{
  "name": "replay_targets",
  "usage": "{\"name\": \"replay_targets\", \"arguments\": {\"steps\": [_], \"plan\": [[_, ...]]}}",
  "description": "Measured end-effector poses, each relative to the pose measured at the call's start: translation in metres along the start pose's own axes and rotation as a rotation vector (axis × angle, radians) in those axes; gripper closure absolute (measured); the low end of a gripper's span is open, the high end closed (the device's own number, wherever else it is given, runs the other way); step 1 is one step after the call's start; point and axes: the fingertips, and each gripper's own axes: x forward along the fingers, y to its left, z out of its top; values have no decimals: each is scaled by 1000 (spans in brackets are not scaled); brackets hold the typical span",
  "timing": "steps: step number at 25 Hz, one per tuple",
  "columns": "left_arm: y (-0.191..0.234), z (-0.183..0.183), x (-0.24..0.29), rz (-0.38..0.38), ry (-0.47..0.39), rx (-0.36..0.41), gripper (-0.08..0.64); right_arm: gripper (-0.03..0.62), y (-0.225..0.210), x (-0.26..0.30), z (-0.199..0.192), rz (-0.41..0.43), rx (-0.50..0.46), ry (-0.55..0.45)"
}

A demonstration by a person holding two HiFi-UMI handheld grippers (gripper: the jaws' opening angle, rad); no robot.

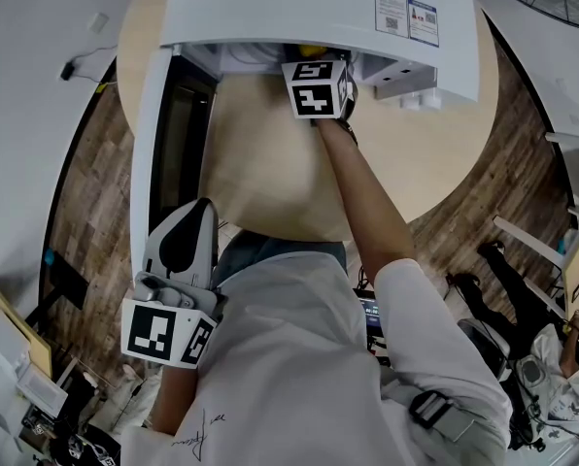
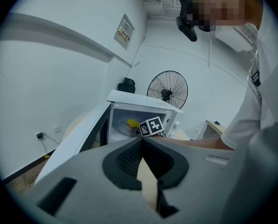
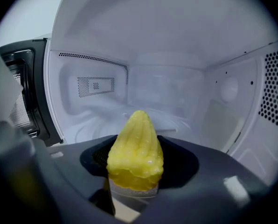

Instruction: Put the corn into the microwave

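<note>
Corn clamped in the right tongs, inside the open microwave.
The placing step was judged to be in hand, the cob being not yet released. Lowering onto the cavity floor and parting of the right tongs would be called for next. The left tongs were closed together, empty, apart from the bench.

bright, even indoor light; fisheye views vignetted dark at edges.

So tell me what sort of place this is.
Probably an office or lab workroom, not a home kitchen: the microwave sits on a round table, a pedestal fan stands behind it, and a person sits nearby.
</note>
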Motion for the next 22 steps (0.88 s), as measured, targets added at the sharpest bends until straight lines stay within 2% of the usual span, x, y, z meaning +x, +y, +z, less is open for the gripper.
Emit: {"name": "replay_targets", "arguments": {"steps": [6, 22], "plan": [[-3, 0, -1, 0, -3, 1, 568, 331, 0, 2, -2, -10, -39, 19], [-17, -1, -4, -16, -19, 11, 568, 314, -2, -9, 0, 26, 37, 4]]}}
